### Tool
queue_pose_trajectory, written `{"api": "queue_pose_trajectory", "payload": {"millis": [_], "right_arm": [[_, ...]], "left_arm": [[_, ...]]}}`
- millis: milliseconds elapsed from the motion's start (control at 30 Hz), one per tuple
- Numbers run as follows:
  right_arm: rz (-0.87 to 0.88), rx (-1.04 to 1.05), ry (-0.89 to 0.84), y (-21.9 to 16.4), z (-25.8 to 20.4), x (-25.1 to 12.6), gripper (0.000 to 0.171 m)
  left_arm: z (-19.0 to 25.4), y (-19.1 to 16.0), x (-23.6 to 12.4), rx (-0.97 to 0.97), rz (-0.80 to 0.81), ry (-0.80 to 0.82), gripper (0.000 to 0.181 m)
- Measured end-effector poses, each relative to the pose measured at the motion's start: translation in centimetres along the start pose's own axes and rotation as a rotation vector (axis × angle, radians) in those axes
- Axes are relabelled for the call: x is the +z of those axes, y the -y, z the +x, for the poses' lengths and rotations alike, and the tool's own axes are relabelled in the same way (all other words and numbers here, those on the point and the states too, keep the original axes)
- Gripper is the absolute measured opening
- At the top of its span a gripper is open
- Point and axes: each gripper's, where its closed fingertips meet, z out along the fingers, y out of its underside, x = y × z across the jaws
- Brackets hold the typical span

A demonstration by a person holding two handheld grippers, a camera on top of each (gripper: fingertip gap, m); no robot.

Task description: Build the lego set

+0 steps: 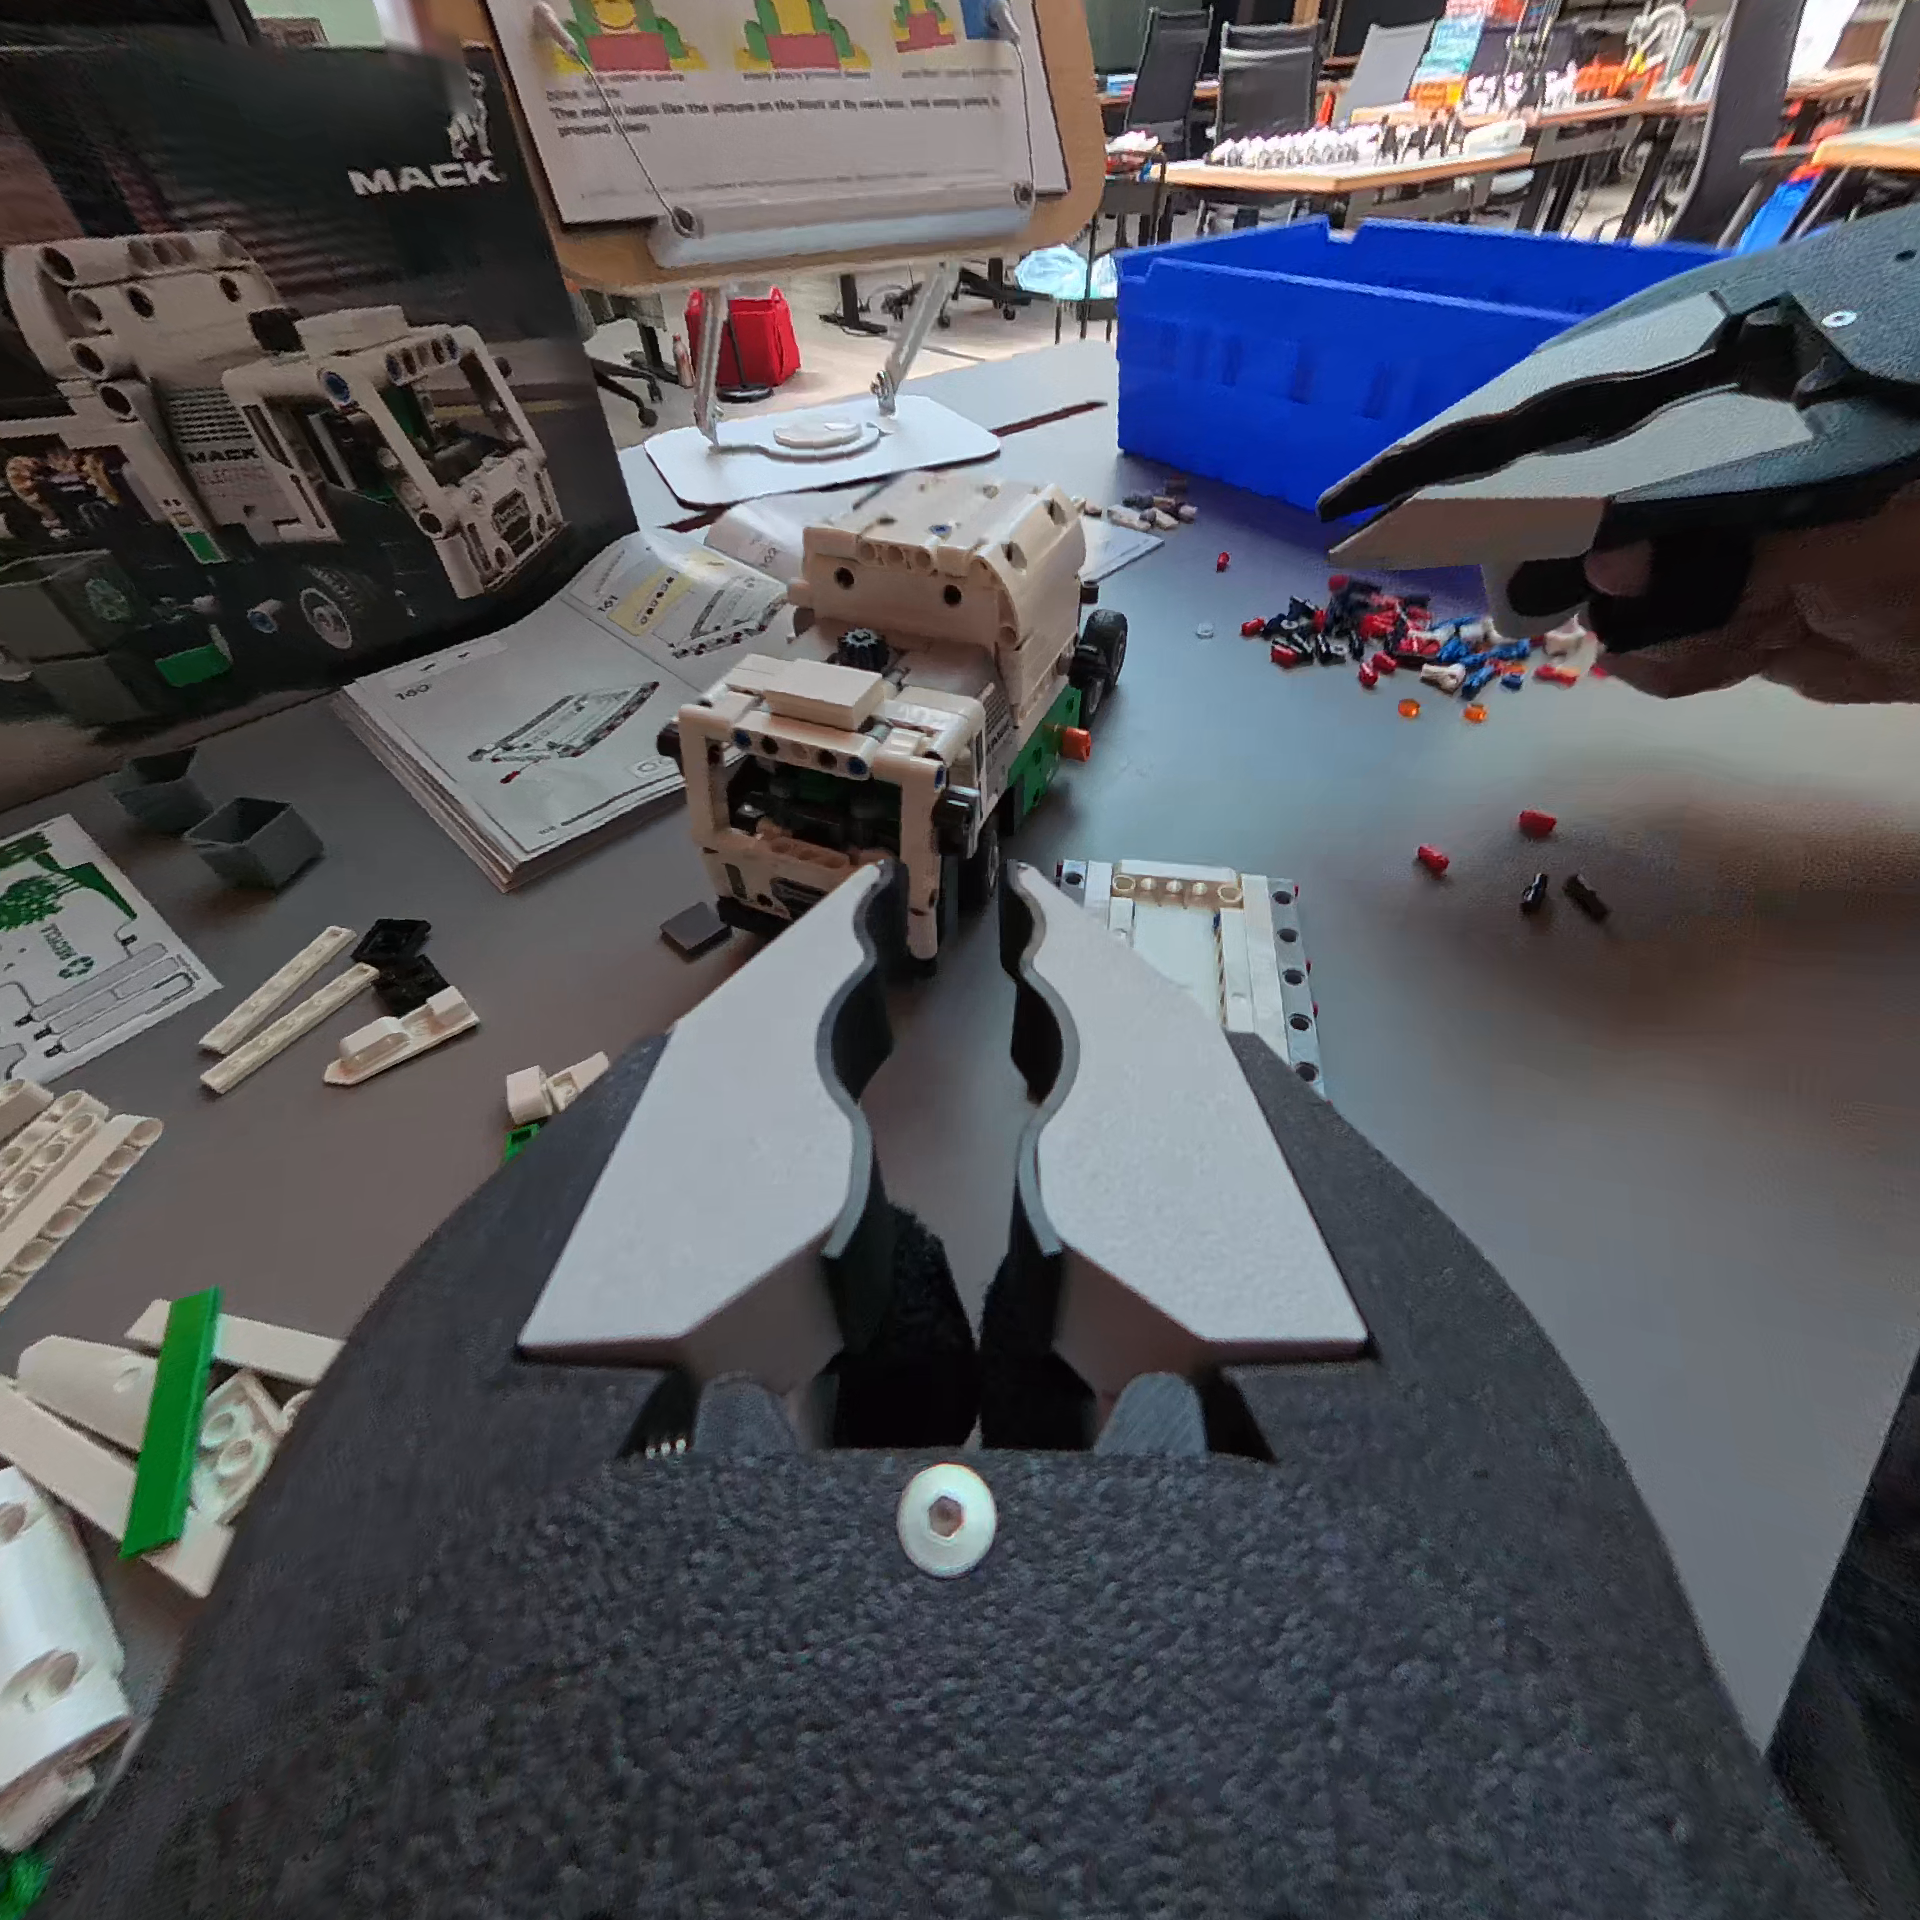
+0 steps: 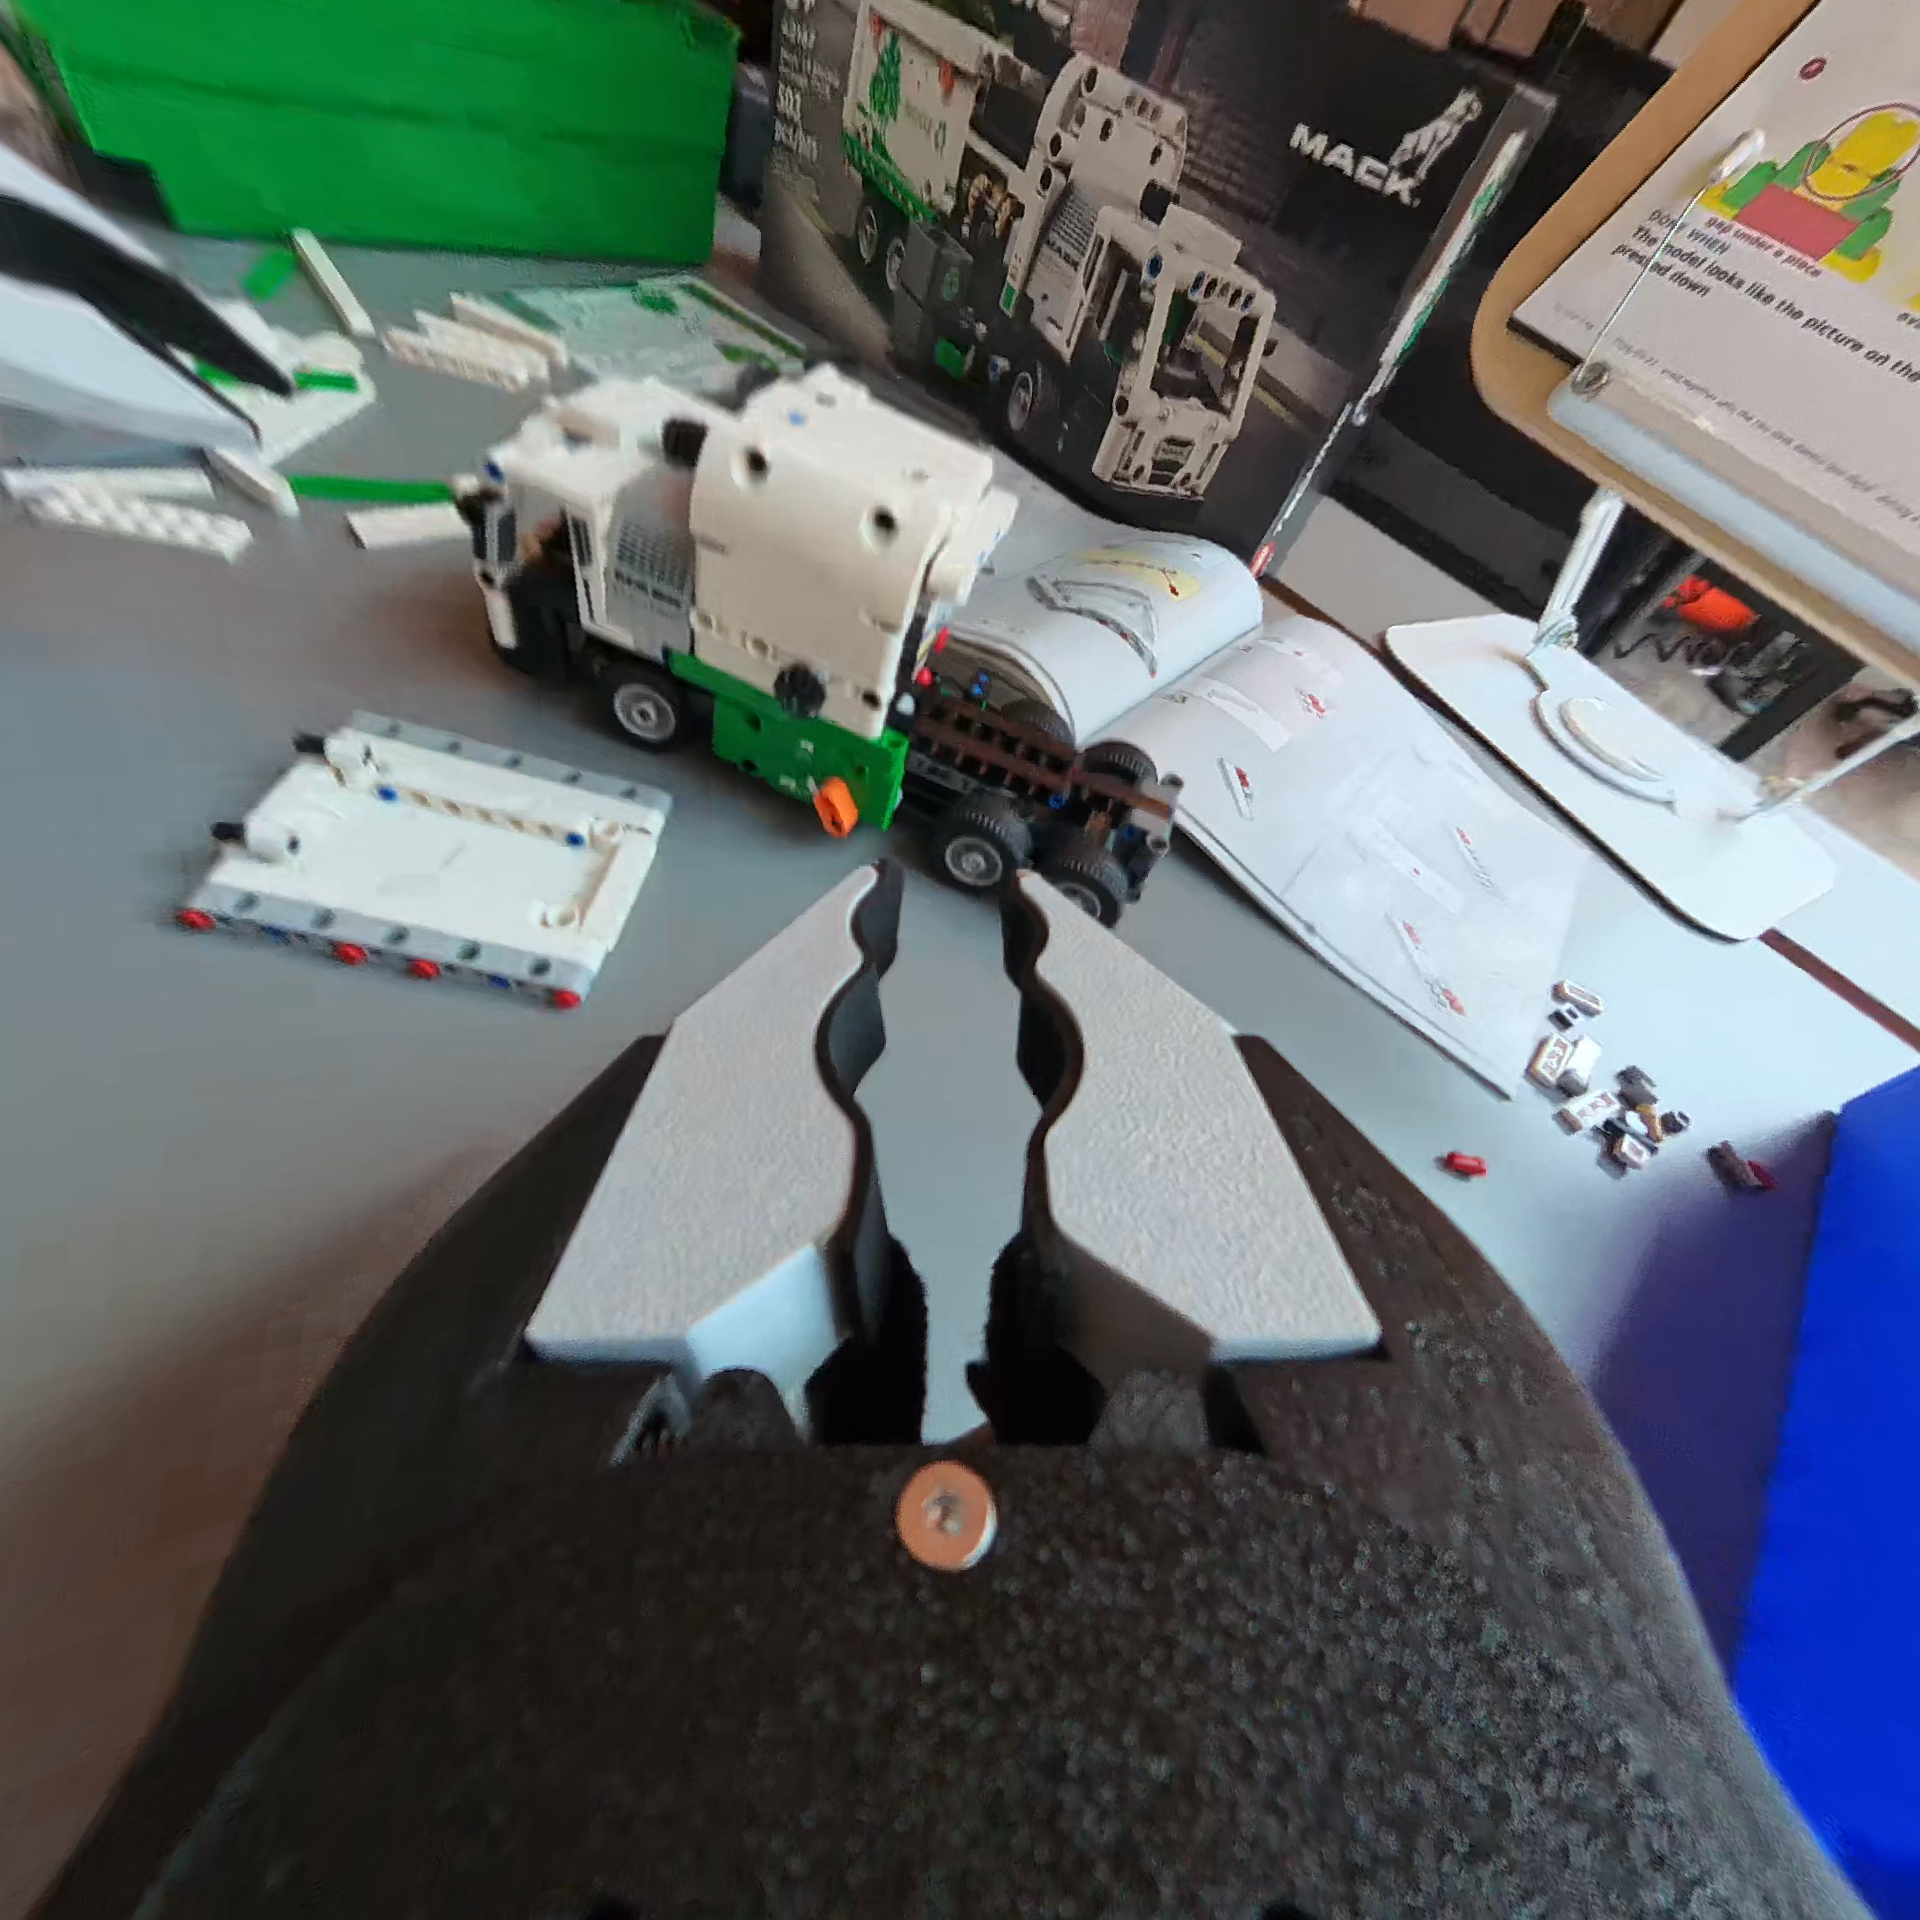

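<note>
A white and green lego truck (image 1: 894, 707) stands on the grey table, its cab facing my left gripper (image 1: 943, 883), which is open and empty just in front of the cab. A flat white panel assembly (image 1: 1205, 945) lies right of the truck. In the right wrist view the truck (image 2: 748, 603) shows side-on with its bare rear chassis (image 2: 1039, 779), and the panel (image 2: 426, 862) lies at left. My right gripper (image 2: 951, 888) is open and empty, above the table near the rear wheels. It also shows in the left wrist view (image 1: 1351, 525), held high over loose pins.
A pile of small red, blue and black pins (image 1: 1392, 644) lies at right by a blue bin (image 1: 1330, 343). An open instruction booklet (image 1: 551, 717), the set's box (image 1: 260, 416), a stand with a sheet (image 1: 810, 104), and loose white and green parts (image 1: 312, 997) lie around. A green bin (image 2: 395, 114) stands at back. My right fingertips sit around 20 cm from my left ones.
</note>
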Motion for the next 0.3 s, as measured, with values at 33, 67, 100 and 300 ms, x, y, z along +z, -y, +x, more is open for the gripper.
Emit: {"api": "queue_pose_trajectory", "payload": {"millis": [33,67,100,300], "right_arm": [[-0.002,0.016,0.017,1.0,0.4,-0.1,0.021],[-0.020,0.021,0.029,1.9,1.0,-0.1,0.025],[-0.026,0.027,0.035,2.7,1.7,-0.1,0.026],[-0.181,0.061,0.091,3.1,6.1,6.0,0.040]], "left_arm": [[-0.3,0.6,-0.3,-0.018,0.020,-0.002,0.014],[-0.8,1.6,-0.6,-0.015,0.041,-0.001,0.014],[-2.0,2.9,-0.7,0.004,0.050,0.026,0.012],[-11.7,6.3,6.3,0.018,-0.283,0.006,0.025]]}}
